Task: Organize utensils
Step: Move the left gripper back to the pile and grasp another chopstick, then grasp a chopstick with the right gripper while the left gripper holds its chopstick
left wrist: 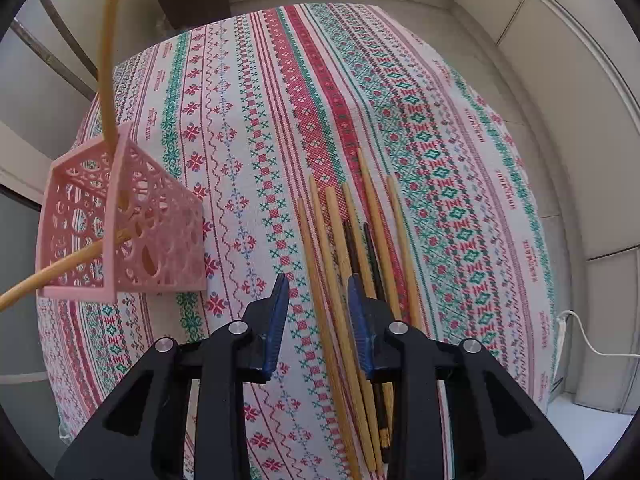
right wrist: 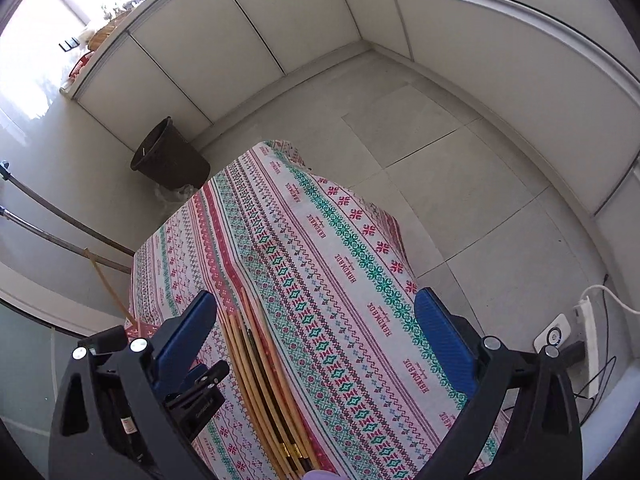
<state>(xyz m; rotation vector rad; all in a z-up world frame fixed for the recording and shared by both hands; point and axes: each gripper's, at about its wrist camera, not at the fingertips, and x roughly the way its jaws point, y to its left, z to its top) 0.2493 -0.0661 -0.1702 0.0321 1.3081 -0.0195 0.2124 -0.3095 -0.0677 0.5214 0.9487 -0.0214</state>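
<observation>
Several wooden chopsticks and two dark ones [left wrist: 360,264] lie side by side on the patterned tablecloth [left wrist: 248,128]. My left gripper [left wrist: 318,292] is open and empty, low over their near ends, its fingers straddling the leftmost sticks. A pink perforated holder [left wrist: 120,224] stands to the left with two wooden chopsticks [left wrist: 108,60] leaning in it. My right gripper [right wrist: 316,316] is wide open and empty, high above the table. The chopsticks [right wrist: 260,364] also show below it in the right wrist view, and the left gripper body [right wrist: 196,392] sits at their left.
A dark wicker bin [right wrist: 170,156] stands on the floor beyond the table's far edge. A white power strip with a cable [right wrist: 588,332] lies on the floor to the right. Metal poles [right wrist: 60,216] lean at the left.
</observation>
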